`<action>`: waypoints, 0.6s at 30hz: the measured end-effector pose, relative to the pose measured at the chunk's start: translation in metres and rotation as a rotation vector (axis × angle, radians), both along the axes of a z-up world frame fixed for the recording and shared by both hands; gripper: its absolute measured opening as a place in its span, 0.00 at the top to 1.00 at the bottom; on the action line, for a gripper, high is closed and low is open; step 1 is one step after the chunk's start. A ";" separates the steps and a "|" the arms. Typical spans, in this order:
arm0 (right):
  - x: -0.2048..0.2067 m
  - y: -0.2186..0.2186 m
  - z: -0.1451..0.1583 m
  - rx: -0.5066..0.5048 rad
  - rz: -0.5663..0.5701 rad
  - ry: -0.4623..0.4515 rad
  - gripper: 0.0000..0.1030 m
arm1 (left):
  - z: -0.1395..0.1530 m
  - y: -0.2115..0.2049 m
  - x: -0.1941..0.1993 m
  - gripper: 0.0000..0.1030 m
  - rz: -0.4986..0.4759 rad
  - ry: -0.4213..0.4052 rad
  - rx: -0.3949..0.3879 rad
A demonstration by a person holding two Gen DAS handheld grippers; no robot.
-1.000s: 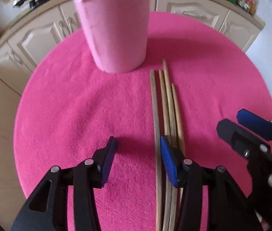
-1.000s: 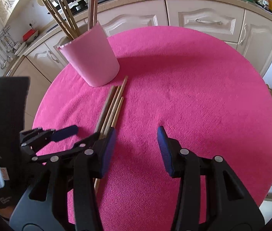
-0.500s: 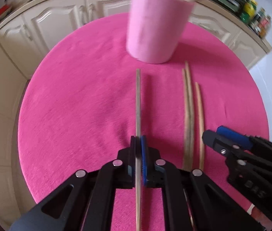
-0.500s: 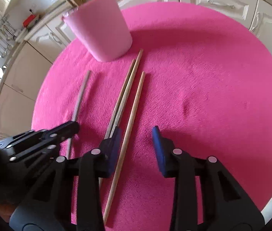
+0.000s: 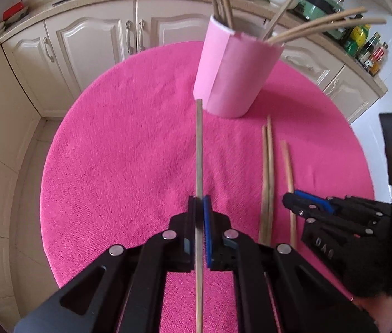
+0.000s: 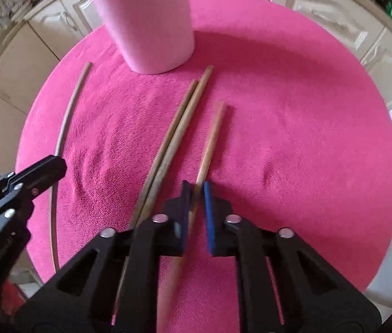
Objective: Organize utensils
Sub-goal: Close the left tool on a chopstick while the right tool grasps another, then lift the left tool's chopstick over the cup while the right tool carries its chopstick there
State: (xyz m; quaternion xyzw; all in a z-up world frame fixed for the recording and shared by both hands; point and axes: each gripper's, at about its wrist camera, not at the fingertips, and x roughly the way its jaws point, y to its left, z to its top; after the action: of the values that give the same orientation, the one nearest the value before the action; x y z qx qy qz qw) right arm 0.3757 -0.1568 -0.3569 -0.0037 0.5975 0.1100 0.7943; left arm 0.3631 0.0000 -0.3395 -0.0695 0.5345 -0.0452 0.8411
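Note:
A pink cup (image 5: 234,77) with several wooden chopsticks in it stands at the far side of the round pink table (image 5: 112,152); it also shows in the right wrist view (image 6: 145,25). My left gripper (image 5: 199,211) is shut on one chopstick (image 5: 199,149), held above the cloth and pointing at the cup. My right gripper (image 6: 197,194) is shut on another chopstick (image 6: 209,144), low over the cloth. Two chopsticks (image 6: 176,127) lie side by side between the grippers.
Cream kitchen cabinets (image 5: 90,41) and a counter curve behind the table. Bottles (image 5: 368,50) stand on the counter at the far right. The table edge drops to the floor on the left and right.
My left gripper closed on a chopstick and lifted it off to the left of the others. My right gripper moved in and closed on the rightmost chopstick.

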 end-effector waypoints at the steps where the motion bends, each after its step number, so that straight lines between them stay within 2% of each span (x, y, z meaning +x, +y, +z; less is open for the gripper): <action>1: 0.001 -0.006 0.000 0.025 -0.010 0.006 0.94 | 0.003 0.002 0.000 0.95 -0.002 -0.009 -0.009; 4: 0.000 -0.024 0.002 0.130 -0.059 0.016 0.94 | 0.013 0.001 -0.005 0.95 -0.010 -0.054 -0.029; 9: -0.010 -0.051 0.015 0.254 -0.108 -0.028 0.94 | 0.032 -0.001 -0.010 0.95 -0.034 -0.139 -0.064; 14: -0.025 -0.064 0.048 0.341 -0.121 -0.144 0.94 | 0.056 0.001 -0.017 0.95 -0.041 -0.248 -0.108; 18: -0.040 -0.064 0.093 0.377 -0.119 -0.288 0.94 | 0.086 0.003 -0.025 0.95 -0.040 -0.363 -0.152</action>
State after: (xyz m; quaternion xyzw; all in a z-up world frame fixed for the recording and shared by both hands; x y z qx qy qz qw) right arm 0.3353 -0.2211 -0.2643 0.1643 0.4462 0.1708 0.8630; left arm 0.3383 0.0033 -0.2533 -0.1129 0.3701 -0.1139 0.9150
